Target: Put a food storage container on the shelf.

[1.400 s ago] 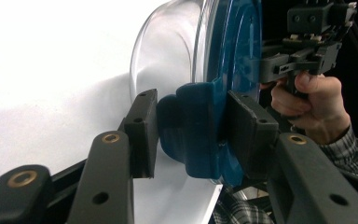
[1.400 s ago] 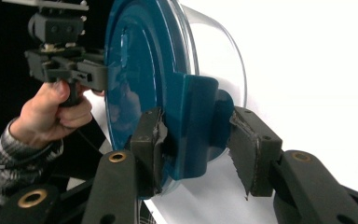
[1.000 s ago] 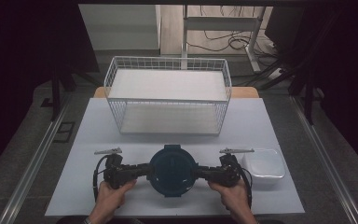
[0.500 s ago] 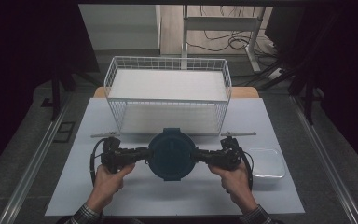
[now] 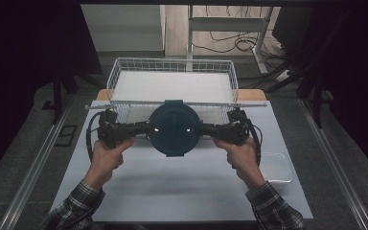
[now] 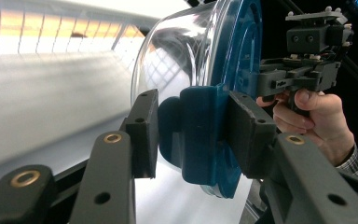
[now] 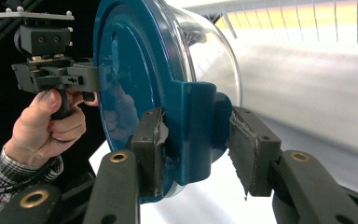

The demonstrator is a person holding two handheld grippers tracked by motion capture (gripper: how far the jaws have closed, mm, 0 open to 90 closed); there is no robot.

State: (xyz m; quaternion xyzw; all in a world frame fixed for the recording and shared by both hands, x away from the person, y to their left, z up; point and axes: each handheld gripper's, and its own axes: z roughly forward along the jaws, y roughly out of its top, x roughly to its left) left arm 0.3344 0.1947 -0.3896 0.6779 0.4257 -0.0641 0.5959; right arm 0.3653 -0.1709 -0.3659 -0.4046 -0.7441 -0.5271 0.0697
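High view: both tongs, left [image 5: 146,128] and right [image 5: 205,129], pinch the lidded bowl [image 5: 175,128] by its side tabs, level, just near of the basket [image 5: 172,64]

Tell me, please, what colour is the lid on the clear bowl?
The lid is dark teal blue, best seen in the right gripper view.
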